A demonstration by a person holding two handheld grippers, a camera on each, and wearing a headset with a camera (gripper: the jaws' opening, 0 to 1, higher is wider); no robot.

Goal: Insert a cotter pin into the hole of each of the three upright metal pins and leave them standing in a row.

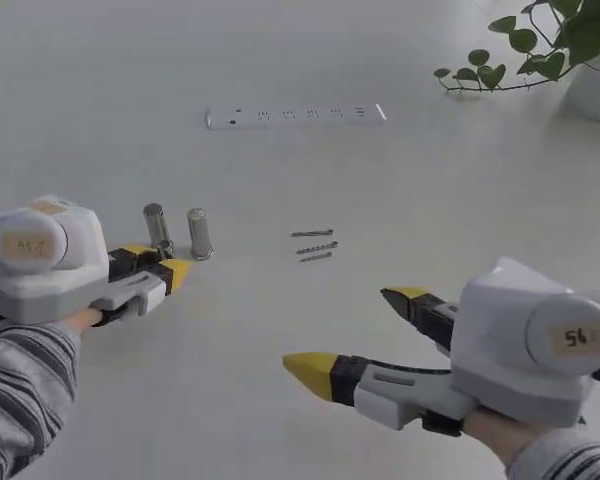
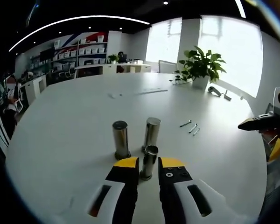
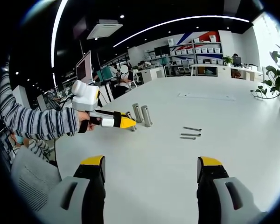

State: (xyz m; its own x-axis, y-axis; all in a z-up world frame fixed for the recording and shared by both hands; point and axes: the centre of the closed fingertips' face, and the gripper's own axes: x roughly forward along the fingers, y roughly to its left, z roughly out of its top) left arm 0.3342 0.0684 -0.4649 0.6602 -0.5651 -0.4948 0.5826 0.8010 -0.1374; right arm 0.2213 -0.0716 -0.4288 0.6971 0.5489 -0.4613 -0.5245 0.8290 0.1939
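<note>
On the broad white table, the right gripper hangs wide and empty at five o'clock. The left gripper, at nine, is closed narrow on the nearest upright steel cylinder pin, probably heavy, slick and tippy, so best gripped low. Three thin grey cotter pins lie at centre, likely light and springy.

The left hand-held gripper sits just beside two upright metal pins, three cotter pins well apart.

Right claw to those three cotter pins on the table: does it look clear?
Probably yes. The right claw is open, with bare table between it and the cotter pins; the left claw is off to the side, around an upright pin.
</note>
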